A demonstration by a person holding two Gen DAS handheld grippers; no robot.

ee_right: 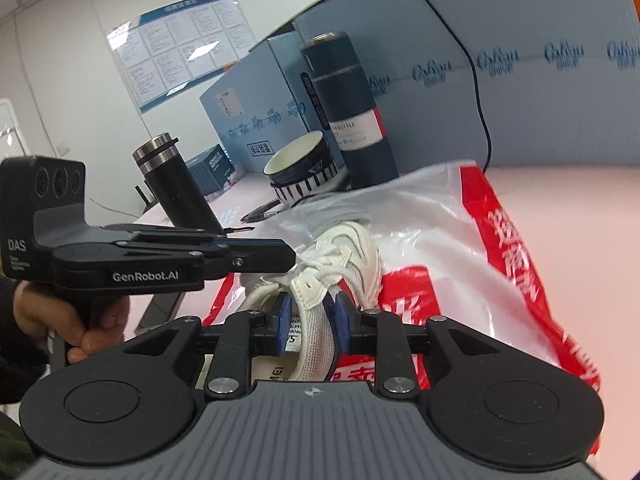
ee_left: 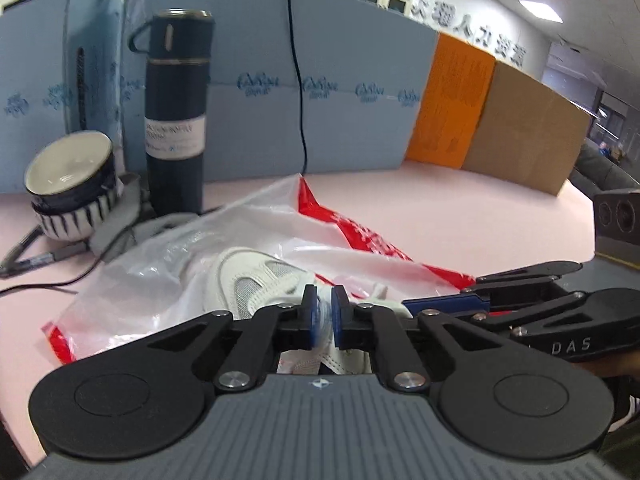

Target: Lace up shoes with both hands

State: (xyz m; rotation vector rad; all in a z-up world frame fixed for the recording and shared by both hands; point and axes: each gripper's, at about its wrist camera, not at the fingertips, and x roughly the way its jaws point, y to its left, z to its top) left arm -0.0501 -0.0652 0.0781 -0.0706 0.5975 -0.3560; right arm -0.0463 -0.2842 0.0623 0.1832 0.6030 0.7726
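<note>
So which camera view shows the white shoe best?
The right wrist view: the white shoe shows its toe, laces and tongue, lying on the plastic bag. The left wrist view shows only its mesh side, partly hidden behind the claw.

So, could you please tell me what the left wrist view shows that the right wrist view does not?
Only the left wrist view shows the orange box and the brown cardboard box. Only the right wrist view shows the wall poster and a hand holding the left gripper. Both share the white shoe, the plastic bag, the dark flask and the stacked bowls.
</note>
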